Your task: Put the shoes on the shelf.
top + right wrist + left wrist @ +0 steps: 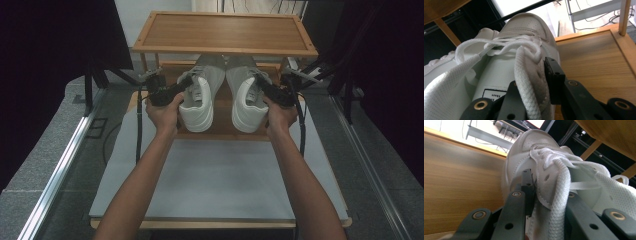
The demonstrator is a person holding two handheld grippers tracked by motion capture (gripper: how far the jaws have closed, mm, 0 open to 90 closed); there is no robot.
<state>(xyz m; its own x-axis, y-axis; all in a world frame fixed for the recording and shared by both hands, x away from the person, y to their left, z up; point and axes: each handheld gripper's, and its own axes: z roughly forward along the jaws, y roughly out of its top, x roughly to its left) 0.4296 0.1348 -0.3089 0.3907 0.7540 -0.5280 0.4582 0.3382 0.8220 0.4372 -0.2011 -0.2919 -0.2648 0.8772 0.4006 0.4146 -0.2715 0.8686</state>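
A two-tier wooden rack [225,32] stands at the far edge of the bench [220,180]. Its lower shelf [222,127] carries two white shoes side by side, toes under the top shelf, heels toward the near edge. The left claw [176,91] is closed on the outer eyelet flap of the left shoe [200,100]; one black jaw lies outside the stitched leather, the other inside. The right claw [267,92] likewise pinches the outer flap of the right shoe [245,102]. Both shoes are smooth, with perforated toes and thick woven laces [524,75]. The shelves are grained, light brown, with raised rims.
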